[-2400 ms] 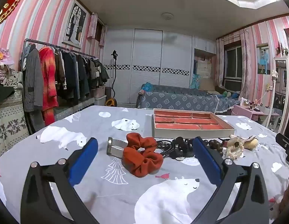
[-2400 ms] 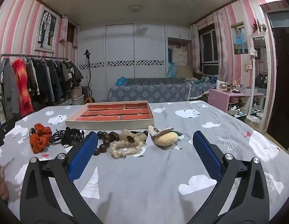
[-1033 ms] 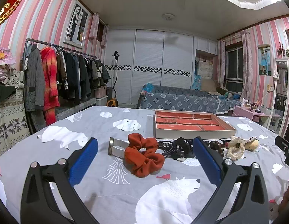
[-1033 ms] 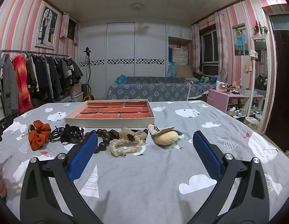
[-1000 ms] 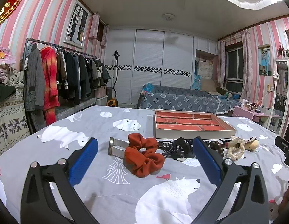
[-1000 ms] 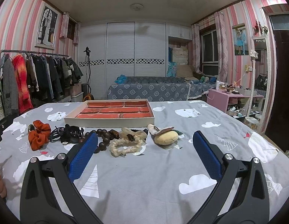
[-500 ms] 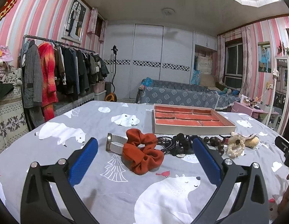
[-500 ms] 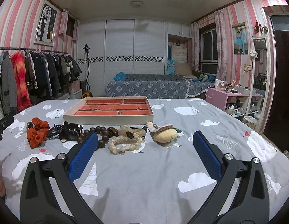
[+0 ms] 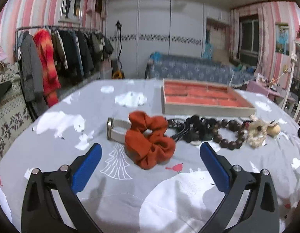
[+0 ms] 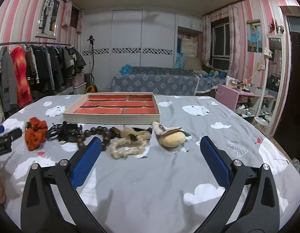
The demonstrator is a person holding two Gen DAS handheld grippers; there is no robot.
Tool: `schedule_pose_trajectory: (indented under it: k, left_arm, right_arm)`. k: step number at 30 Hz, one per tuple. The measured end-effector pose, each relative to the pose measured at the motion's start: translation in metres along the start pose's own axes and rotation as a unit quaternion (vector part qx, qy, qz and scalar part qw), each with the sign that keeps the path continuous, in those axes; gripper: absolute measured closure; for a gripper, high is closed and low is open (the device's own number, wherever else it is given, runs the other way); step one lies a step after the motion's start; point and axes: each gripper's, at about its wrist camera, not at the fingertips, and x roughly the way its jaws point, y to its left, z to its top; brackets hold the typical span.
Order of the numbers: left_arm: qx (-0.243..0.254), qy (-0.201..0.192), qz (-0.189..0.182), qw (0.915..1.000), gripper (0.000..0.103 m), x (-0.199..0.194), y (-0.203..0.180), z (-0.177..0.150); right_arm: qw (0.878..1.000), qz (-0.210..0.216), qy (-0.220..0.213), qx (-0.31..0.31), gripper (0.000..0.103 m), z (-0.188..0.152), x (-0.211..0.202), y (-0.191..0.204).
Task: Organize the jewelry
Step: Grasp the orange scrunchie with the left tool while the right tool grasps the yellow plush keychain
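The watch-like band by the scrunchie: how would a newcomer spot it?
Start at the red-lined tray, then follow the row of pieces before it to its far left end. Behind the rust-orange fabric scrunchie lies a pale looped strap with a metal disc, the row's only smooth, rigid-looking piece.

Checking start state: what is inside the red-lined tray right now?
In the right wrist view the tray shows only bare red-lined compartments with nothing in them. The near wall hides a strip of the front row's floor, so that strip cannot be checked.
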Motion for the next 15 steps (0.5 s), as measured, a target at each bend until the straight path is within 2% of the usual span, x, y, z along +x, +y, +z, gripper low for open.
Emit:
schedule_pose_trajectory:
  k: [3, 4, 5, 8, 12, 15]
  left_arm:
    - [-0.01, 0.041, 0.001, 0.9991, 0.004, 0.017, 0.004, 0.002]
    - [-0.021, 0.049, -0.002, 0.9986, 0.004, 0.022, 0.009, 0.005]
    - [-0.026, 0.063, -0.002, 0.9977, 0.004, 0.026, 0.012, 0.008]
    - [-0.03, 0.091, -0.007, 0.9954, 0.004, 0.041, 0.013, 0.011]
    - [-0.021, 0.134, -0.017, 0.9906, 0.006, 0.065, 0.009, 0.003]
    - [-0.026, 0.162, -0.029, 0.986, 0.017, 0.079, 0.01, 0.001]
  right_arm:
    - [1.0, -0.019, 0.011, -0.002, 0.004, 0.003, 0.016, -0.011]
    - [1.0, -0.02, 0.024, 0.003, 0.004, 0.004, 0.023, -0.015]
    - [0.998, -0.019, 0.057, 0.007, 0.004, 0.004, 0.037, -0.021]
    - [0.994, -0.014, 0.1, 0.043, 0.004, 0.004, 0.061, -0.038]
    - [0.993, -0.031, 0.104, 0.052, 0.004, 0.013, 0.075, -0.049]
    - [0.993, -0.04, 0.111, 0.028, 0.004, 0.019, 0.087, -0.05]
